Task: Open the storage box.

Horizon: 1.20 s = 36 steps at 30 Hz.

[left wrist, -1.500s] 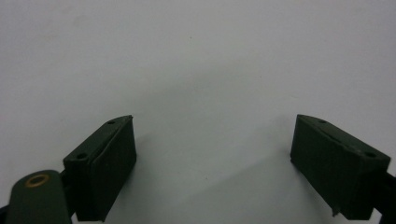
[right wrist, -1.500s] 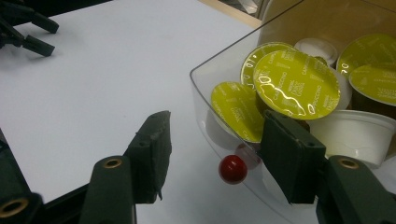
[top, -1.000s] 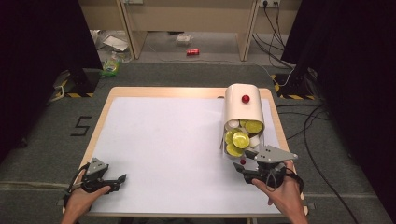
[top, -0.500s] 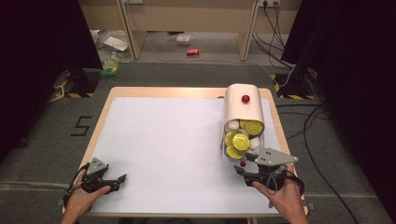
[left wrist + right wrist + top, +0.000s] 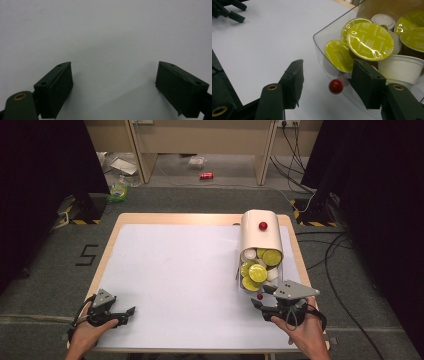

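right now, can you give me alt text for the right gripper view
The right tool points at a small red knob on the front of a clear plastic drawer, its jaws either side of the knob without touching it. The drawer holds coffee capsules with yellow-green foil lids and white cups, on a white table.

grey carpet floor [image 5: 200, 202] all round the worktop [image 5: 200, 219], which has a light wood rim and a white sheet on top. black curtains [image 5: 40, 165] hang at left and right. pale wooden furniture panels [image 5: 210, 137] along the far side. black cables [image 5: 340, 245] trail over the floor at right, plugged in near the top. yellow-black hazard tape [image 5: 80, 221] on stand feet both sides. red can [image 5: 206, 175], green bag [image 5: 118, 193], papers [image 5: 122, 166] on the floor. black "5" mark [image 5: 88, 255] on the carpet at left. even overhead light.
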Each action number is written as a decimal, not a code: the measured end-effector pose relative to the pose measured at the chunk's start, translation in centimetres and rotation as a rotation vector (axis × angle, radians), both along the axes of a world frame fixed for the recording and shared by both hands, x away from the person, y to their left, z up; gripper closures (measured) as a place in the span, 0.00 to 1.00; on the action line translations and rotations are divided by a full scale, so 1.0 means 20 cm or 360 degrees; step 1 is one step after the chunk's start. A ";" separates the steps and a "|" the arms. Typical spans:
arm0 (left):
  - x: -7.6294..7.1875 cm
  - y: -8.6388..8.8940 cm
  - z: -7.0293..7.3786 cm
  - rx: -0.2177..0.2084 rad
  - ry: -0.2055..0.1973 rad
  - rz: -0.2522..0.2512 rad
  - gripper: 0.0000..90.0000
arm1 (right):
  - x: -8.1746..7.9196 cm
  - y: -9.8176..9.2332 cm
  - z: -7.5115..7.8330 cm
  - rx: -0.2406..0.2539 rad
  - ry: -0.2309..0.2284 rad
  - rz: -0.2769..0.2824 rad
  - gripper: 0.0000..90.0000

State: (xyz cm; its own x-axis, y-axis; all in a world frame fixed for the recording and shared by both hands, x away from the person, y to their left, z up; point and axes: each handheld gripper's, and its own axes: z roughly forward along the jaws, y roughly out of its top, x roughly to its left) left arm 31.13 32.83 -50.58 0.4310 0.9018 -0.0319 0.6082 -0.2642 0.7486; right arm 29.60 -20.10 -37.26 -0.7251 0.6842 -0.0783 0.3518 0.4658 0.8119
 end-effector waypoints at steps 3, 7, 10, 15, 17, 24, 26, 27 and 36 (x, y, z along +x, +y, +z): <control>0.00 0.00 0.00 0.0001 0.0000 0.0000 0.15 | 0.00 -0.01 0.00 0.0006 0.0003 -0.0003 0.49; 0.00 0.00 0.00 0.0001 0.0000 0.0000 0.15 | 0.00 0.00 0.01 0.0024 -0.0012 -0.0020 0.47; 0.00 0.00 0.00 0.0001 0.0000 -0.0001 0.15 | 0.00 -0.01 0.01 0.0047 -0.0031 -0.0045 0.45; 0.00 0.00 0.00 0.0005 0.0003 0.0000 0.15 | 0.01 -0.02 0.01 0.0089 -0.0061 -0.0098 0.44; 0.00 0.00 0.00 0.0004 0.0003 0.0000 0.15 | 0.01 -0.02 0.02 0.0104 -0.0072 -0.0123 0.43; 0.00 0.00 0.00 0.0006 0.0005 -0.0001 0.15 | 0.04 -0.03 0.02 0.0133 -0.0096 -0.0206 0.36; 0.00 0.00 0.00 0.0004 0.0005 -0.0002 0.15 | 0.05 -0.02 0.02 0.0136 -0.0101 -0.0218 0.35; 0.00 0.00 0.00 0.0006 0.0005 -0.0001 0.15 | 0.06 -0.02 0.02 0.0131 -0.0105 -0.0225 0.34; 0.00 0.00 0.00 0.0005 0.0005 -0.0001 0.15 | 0.11 0.02 0.04 0.0146 -0.0128 -0.0255 0.30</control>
State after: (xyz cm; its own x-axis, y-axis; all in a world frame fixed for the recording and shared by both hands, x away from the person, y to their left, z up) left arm 31.16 32.82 -50.56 0.4312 0.9018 -0.0304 0.6103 -0.2666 0.7459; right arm 31.72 -19.71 -36.56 -0.6002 0.7973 -0.0634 0.3478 0.3315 0.8770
